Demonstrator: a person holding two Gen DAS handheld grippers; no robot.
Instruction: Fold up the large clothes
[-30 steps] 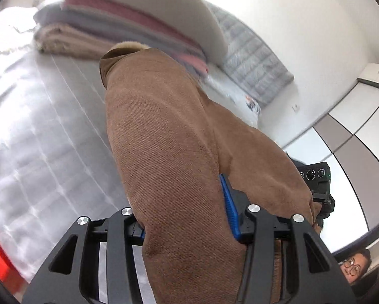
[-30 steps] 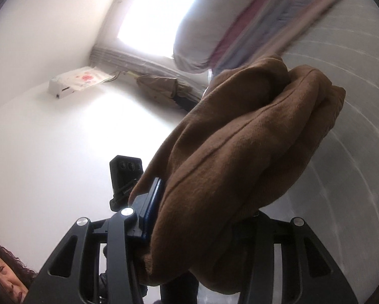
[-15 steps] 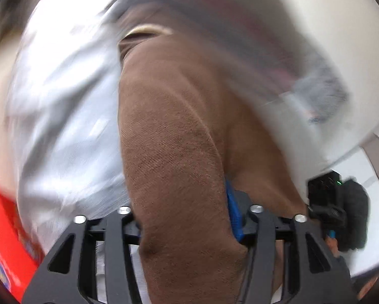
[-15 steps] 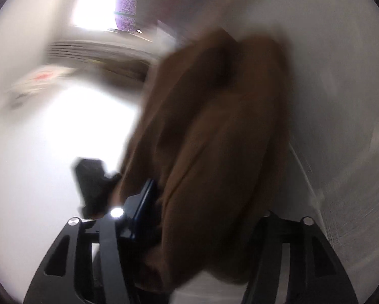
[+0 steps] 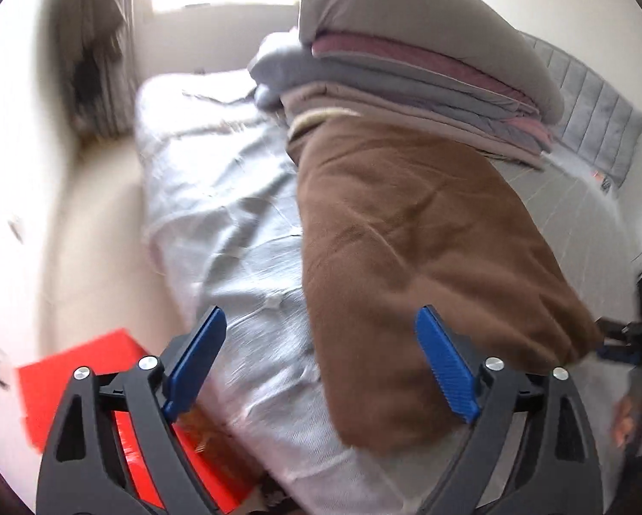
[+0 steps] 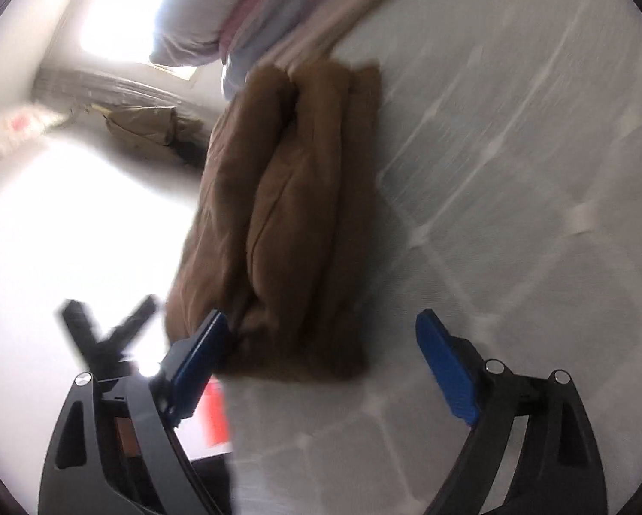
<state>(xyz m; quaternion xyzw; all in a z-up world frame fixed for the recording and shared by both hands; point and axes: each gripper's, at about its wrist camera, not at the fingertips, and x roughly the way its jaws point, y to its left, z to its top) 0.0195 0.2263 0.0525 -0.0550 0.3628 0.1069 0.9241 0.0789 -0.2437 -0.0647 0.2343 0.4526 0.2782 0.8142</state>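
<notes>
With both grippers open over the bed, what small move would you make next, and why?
Probably draw both back: the left gripper and right gripper are open, and the folded brown garment lies released on the bed beside the stack of folded clothes.

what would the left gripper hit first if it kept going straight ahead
Probably the bedsheet, right beside the left edge of the brown garment. The left gripper is open with that edge between its fingers; depth is unclear.

I see a brown garment [image 5: 415,231] [image 6: 286,214], folded into a thick bundle, lying flat on the bed [image 5: 235,223], near its edge.
</notes>
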